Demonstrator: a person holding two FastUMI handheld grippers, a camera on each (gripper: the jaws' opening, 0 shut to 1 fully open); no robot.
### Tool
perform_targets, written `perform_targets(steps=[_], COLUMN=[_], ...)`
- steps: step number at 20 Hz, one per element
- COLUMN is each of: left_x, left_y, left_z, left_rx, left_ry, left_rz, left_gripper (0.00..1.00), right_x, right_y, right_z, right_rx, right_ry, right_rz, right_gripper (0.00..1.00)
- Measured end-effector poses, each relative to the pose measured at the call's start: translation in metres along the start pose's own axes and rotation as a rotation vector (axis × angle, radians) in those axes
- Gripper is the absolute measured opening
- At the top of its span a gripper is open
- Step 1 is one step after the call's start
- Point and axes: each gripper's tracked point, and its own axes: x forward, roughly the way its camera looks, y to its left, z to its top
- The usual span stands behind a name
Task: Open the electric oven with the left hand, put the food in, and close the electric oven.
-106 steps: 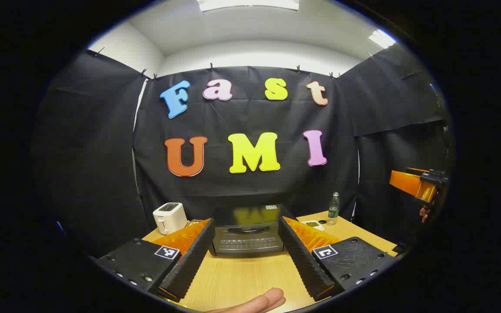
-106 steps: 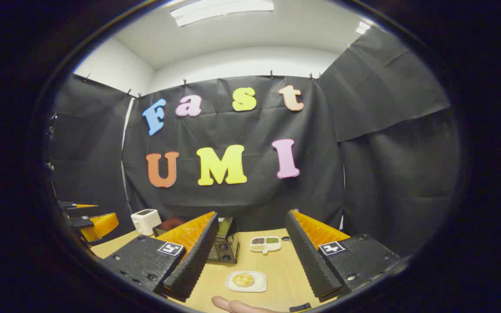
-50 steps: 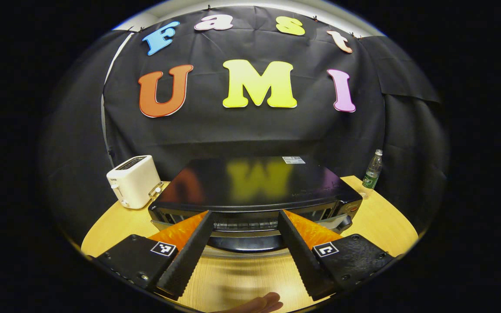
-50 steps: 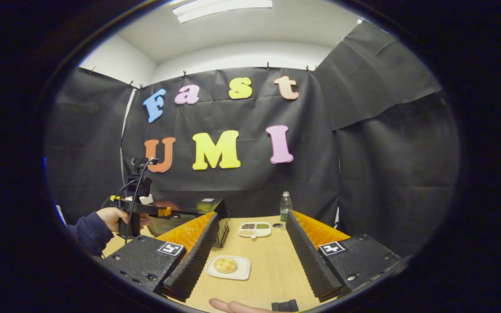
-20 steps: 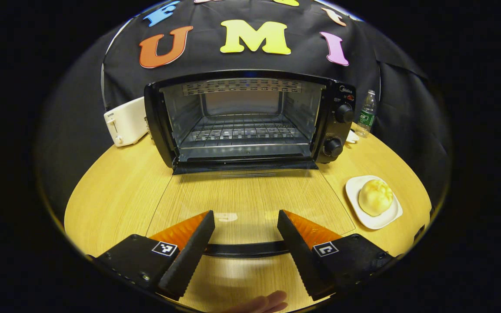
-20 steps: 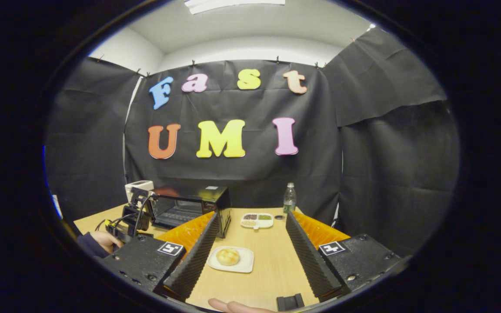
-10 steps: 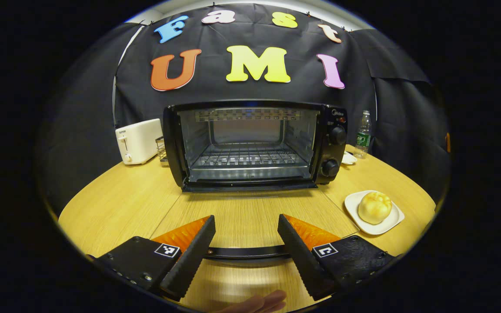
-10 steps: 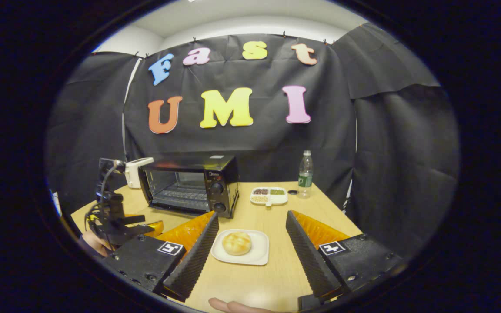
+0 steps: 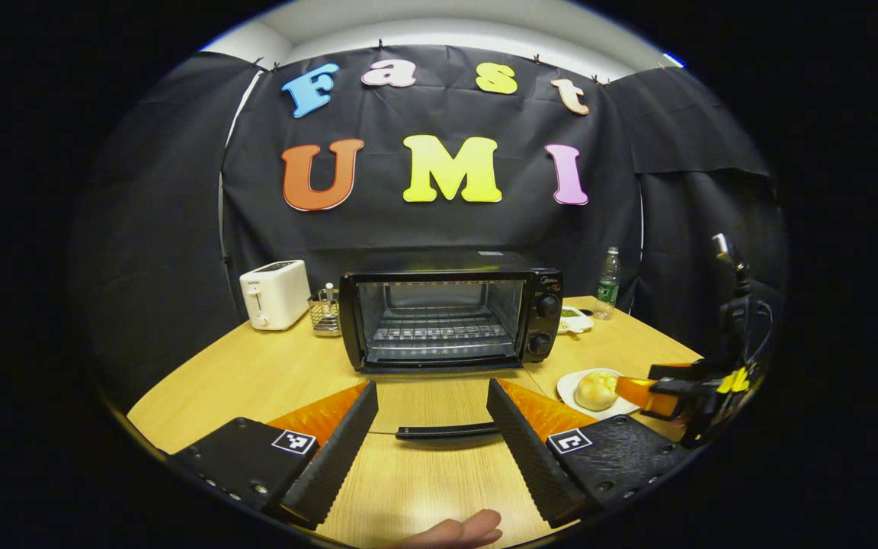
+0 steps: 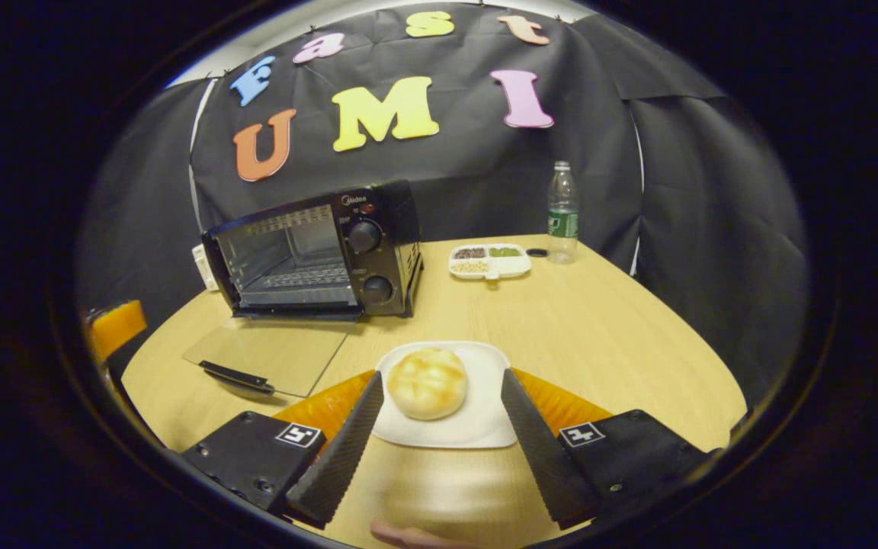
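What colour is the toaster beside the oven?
White toaster, clearest in the left gripper view.

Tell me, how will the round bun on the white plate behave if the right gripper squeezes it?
The bun looks puffy and domed, so it is probably soft and may dent. It seems light for its size. It lies loose on the smooth plate, so a one-sided push from the right gripper could slide or roll it.

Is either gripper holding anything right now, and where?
No. The right gripper is open around the plate without gripping; the left gripper is open near the door handle.
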Motion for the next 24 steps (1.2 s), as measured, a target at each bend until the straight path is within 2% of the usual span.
perform_targets(steps=[3,8,11,12,19,24], left_x=[-0.040,-0.104,-0.132,-0.139,-0.151,-0.153], left_y=[0.009,0.025,0.027,0.025,0.017,0.017], left_z=[0.024,0.067,0.068,0.068,0.064,0.056], left_rx=[-0.012,0.014,0.033,0.025,0.034,0.030], left_ry=[-0.027,-0.152,-0.194,-0.199,-0.207,-0.194], left_rz=[0.022,0.060,0.078,0.075,0.054,0.054], left_gripper=[0.95,0.95,0.94,0.94,0.95,0.95], right_x=[0.016,0.036,0.046,0.048,0.055,0.058], right_y=[0.002,0.001,0.001,0.000,0.003,0.005], right_z=[-0.010,-0.022,-0.038,-0.034,-0.030,-0.023], right_rx=[-0.005,-0.040,-0.021,-0.018,0.001,0.057], right_ry=[0.031,0.078,0.149,0.140,0.141,0.107], right_rz=[-0.007,-0.017,-0.017,-0.022,-0.029,0.000], right_gripper=[0.98,0.98,0.99,0.99,0.99,0.84])
